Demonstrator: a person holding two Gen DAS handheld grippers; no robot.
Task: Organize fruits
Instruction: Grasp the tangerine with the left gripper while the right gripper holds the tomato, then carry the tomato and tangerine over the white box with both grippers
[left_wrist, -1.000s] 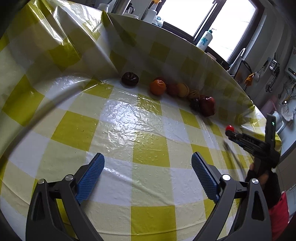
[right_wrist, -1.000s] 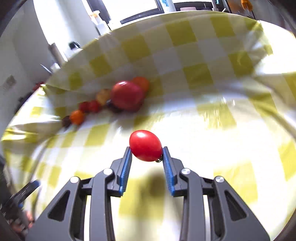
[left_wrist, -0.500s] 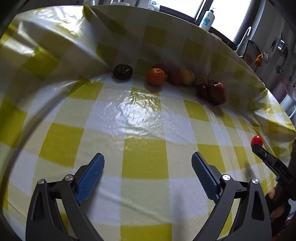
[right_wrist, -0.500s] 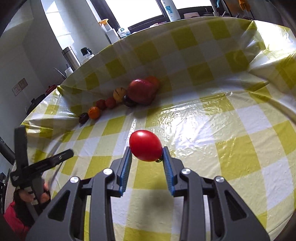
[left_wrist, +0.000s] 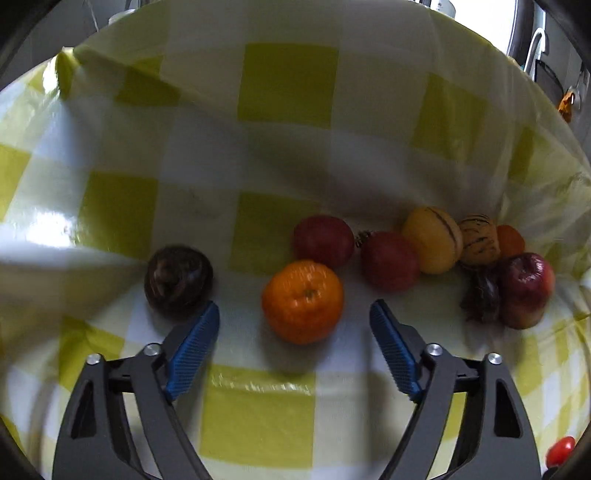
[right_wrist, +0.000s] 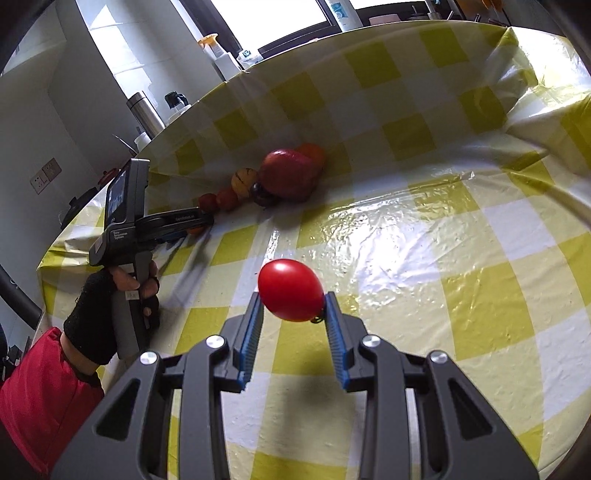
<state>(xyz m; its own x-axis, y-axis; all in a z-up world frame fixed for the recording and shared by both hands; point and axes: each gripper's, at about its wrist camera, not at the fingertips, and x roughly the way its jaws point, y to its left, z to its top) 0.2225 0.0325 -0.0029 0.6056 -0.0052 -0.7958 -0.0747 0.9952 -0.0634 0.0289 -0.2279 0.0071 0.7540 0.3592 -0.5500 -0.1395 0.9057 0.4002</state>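
Tomato (right_wrist: 290, 290) clamped; orange (right_wrist: 194, 230) mostly hidden, probably.

Small orange fruit (left_wrist: 511, 240) mostly hidden, perhaps a tangerine.

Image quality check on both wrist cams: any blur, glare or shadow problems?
Left wrist: dim and motion-smeared, the orange and dark fruit are soft, the open left claw looks sharper. Right wrist: crisp, the red tomato in the right claw is clear, but window glare washes the tablecloth; both show strong fisheye bending at the edges.
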